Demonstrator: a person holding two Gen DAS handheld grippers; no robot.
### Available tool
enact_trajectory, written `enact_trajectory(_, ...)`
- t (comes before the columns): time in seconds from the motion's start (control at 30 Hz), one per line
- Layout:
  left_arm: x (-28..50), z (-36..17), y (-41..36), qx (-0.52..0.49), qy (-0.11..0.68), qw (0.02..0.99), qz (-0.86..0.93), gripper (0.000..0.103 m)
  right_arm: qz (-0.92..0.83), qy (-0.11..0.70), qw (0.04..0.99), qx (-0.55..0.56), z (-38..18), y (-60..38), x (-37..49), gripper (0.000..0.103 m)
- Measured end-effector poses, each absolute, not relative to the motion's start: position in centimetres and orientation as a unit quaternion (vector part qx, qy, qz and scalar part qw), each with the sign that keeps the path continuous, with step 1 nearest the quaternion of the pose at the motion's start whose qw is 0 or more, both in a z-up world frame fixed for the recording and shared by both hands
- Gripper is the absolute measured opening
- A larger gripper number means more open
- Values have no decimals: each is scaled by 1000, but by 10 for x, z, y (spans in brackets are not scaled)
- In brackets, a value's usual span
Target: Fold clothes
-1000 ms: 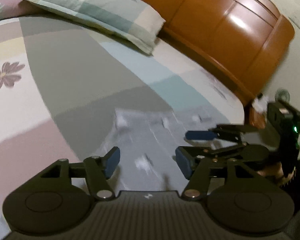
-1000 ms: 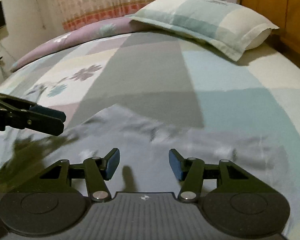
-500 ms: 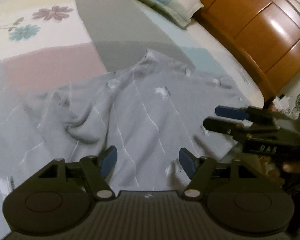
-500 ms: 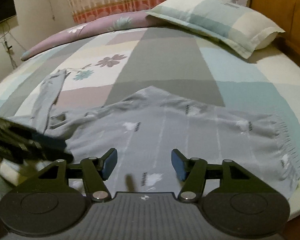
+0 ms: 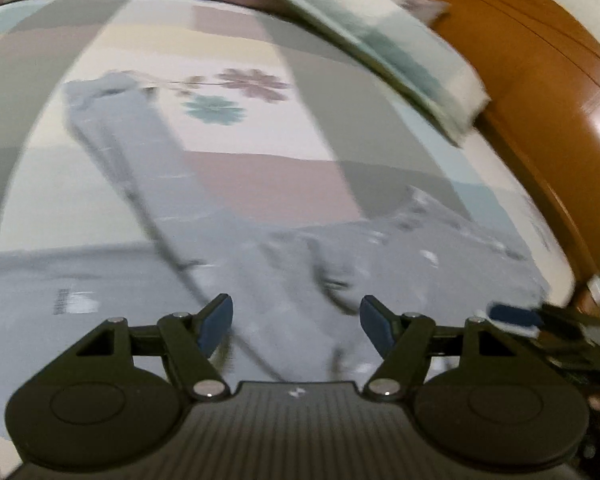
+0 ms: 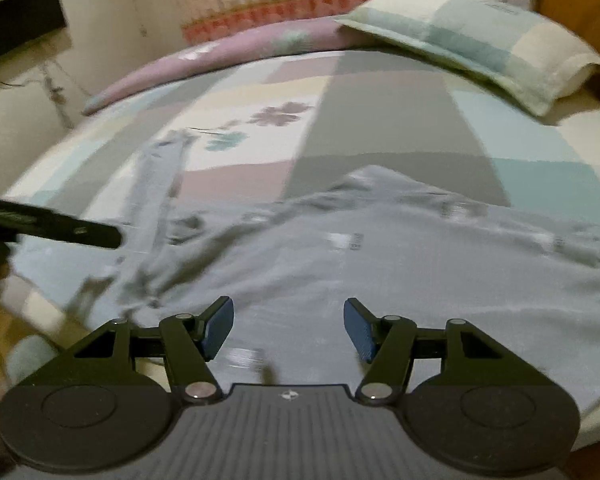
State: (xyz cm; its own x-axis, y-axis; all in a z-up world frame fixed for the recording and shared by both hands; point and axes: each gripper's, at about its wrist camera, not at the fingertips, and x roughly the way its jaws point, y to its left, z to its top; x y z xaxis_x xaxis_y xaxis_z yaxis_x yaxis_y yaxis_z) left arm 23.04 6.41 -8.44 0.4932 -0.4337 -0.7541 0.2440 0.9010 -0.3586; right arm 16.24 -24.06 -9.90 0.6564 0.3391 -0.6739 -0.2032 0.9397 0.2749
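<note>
Right wrist view: both tongs agape, empty, above grey garment on bed.

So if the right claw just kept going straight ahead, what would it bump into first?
Most likely the grey shirt. The right claw is open and empty, pointing across the bed, and the shirt lies spread right in front of it. The picture is blurry and depth is unclear, so it might skim over the cloth instead.

We see the garment spread on the bed before both grippers, one sleeve stretching away leftward (probably flat), the pillow behind by the headboard
</note>
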Motion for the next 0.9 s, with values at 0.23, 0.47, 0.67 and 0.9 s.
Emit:
enact_trajectory(0.23, 239, -100, 94, -95, 476, 862, -149, 74, 277, 397, 864, 142, -100, -206, 188, 66)
enact_trajectory(0.47, 244, -102, 123, -122, 482, 854, -149, 74, 338, 408, 839, 120, -109, -145, 239, 66)
enact_trajectory(0.67, 246, -100, 142, -135, 487, 847, -166, 74, 339, 427, 827, 137, -121, -128, 268, 66)
enact_trajectory(0.9, 252, -103, 154, -155, 490, 835, -195, 75, 340, 447, 812, 158, -136, -109, 300, 72)
